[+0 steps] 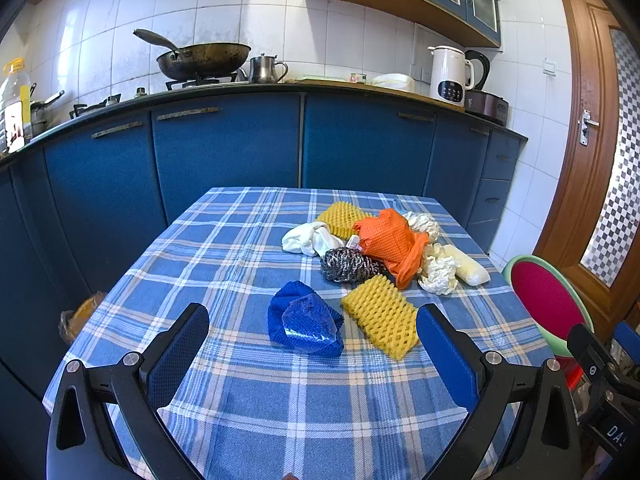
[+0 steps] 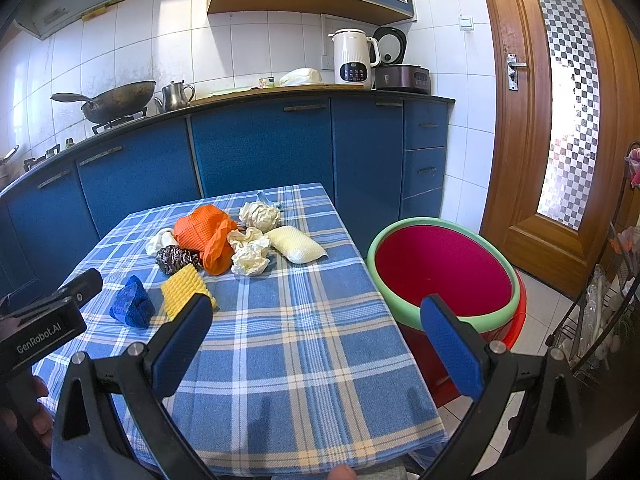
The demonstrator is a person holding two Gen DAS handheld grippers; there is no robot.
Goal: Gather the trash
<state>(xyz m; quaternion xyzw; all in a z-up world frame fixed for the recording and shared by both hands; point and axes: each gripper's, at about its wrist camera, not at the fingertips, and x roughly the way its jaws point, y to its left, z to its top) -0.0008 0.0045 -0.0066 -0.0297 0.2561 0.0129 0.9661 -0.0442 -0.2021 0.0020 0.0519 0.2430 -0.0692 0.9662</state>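
Observation:
A pile of trash lies on the blue plaid table (image 1: 240, 248): a blue foam net (image 1: 306, 325) (image 2: 132, 307), a yellow foam net (image 1: 380, 315) (image 2: 185, 290), a steel scourer (image 1: 348, 265) (image 2: 174, 258), an orange net (image 1: 394, 242) (image 2: 208, 236), crumpled white paper (image 1: 438, 270) (image 2: 250, 254), a white pouch (image 1: 468, 266) (image 2: 296, 244). A red basin with a green rim (image 2: 444, 268) (image 1: 546, 300) stands right of the table. My left gripper (image 1: 313, 330) is open, above the table, with the blue net between its fingers' line. My right gripper (image 2: 316, 324) is open and empty over the table's right edge.
Blue kitchen cabinets (image 1: 224, 152) run behind the table, with a wok (image 1: 202, 58), a metal teapot (image 1: 264, 69) and a white kettle (image 1: 450, 76) on the counter. A wooden door (image 2: 556, 120) is at right, a wire rack (image 2: 600, 312) beside it.

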